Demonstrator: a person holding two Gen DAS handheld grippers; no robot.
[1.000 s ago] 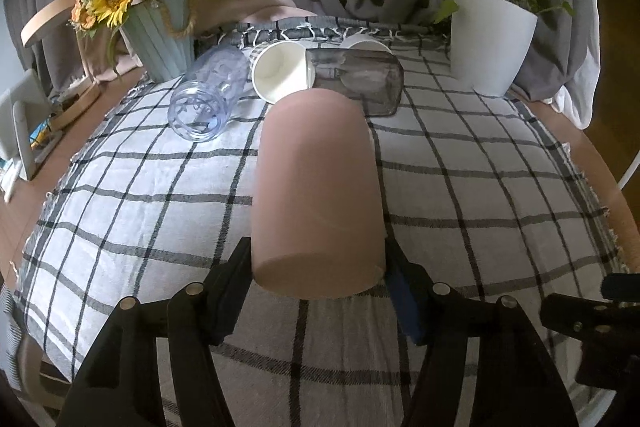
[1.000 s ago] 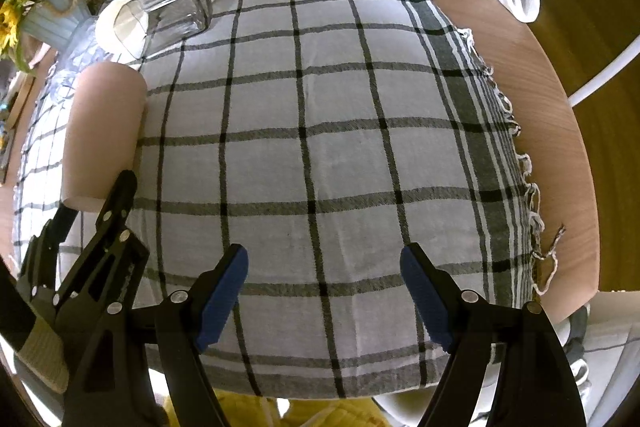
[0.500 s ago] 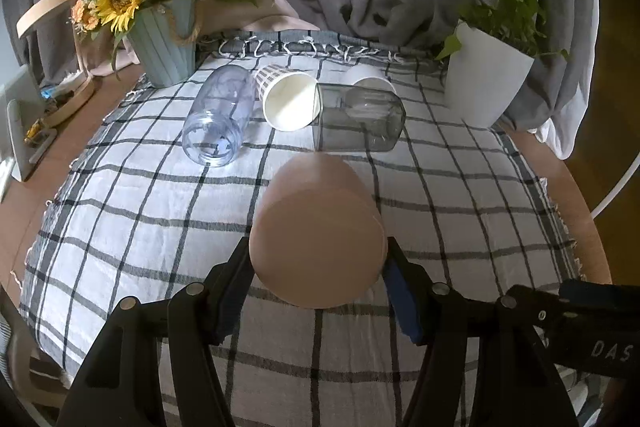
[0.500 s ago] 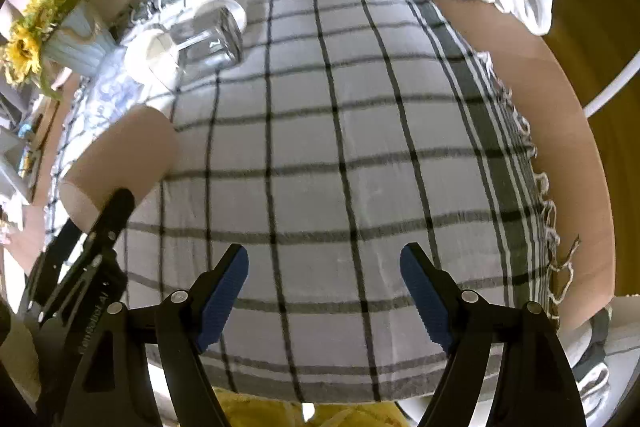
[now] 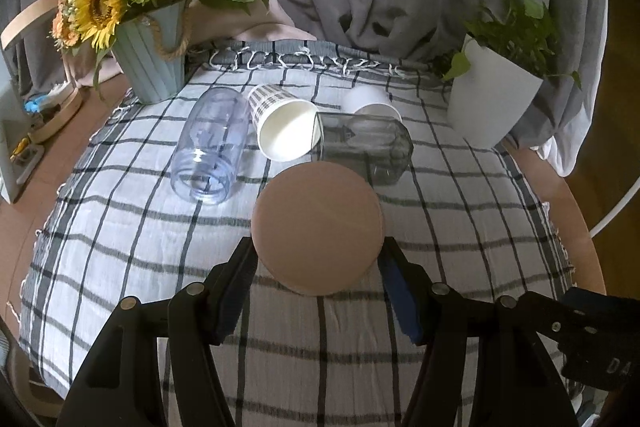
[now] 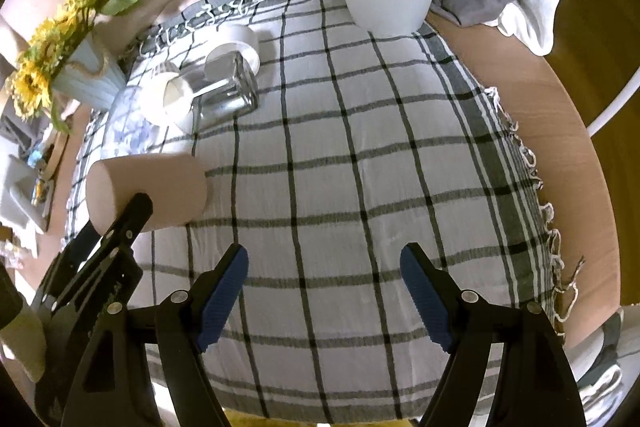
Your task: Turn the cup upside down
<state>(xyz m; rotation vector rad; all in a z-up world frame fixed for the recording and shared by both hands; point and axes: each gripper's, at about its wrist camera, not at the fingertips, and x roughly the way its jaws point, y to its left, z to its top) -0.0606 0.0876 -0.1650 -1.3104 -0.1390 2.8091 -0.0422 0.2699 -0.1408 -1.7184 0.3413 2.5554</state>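
Note:
My left gripper [image 5: 318,283] is shut on a pink cup [image 5: 318,233], gripped by its sides near the base, and holds it lifted above the checked cloth. The cup's flat closed base faces the left wrist camera. In the right wrist view the pink cup [image 6: 160,191] lies tilted on its side at the left, held by the left gripper [image 6: 132,215], its mouth end pointing toward the cloth. My right gripper [image 6: 324,291] is open and empty above the near part of the cloth.
A clear plastic bottle [image 5: 208,151], a checked paper cup [image 5: 284,131], a clear glass jar [image 5: 366,147] and a white cup [image 5: 370,105] lie behind the pink cup. A sunflower pot [image 5: 150,67] stands back left, a white plant pot [image 5: 486,103] back right. The table edge [image 6: 560,163] runs on the right.
My left gripper has lifted the pink cup off the cloth and tilted it, so its base now faces the camera. The right gripper has stayed open and drawn back a little.

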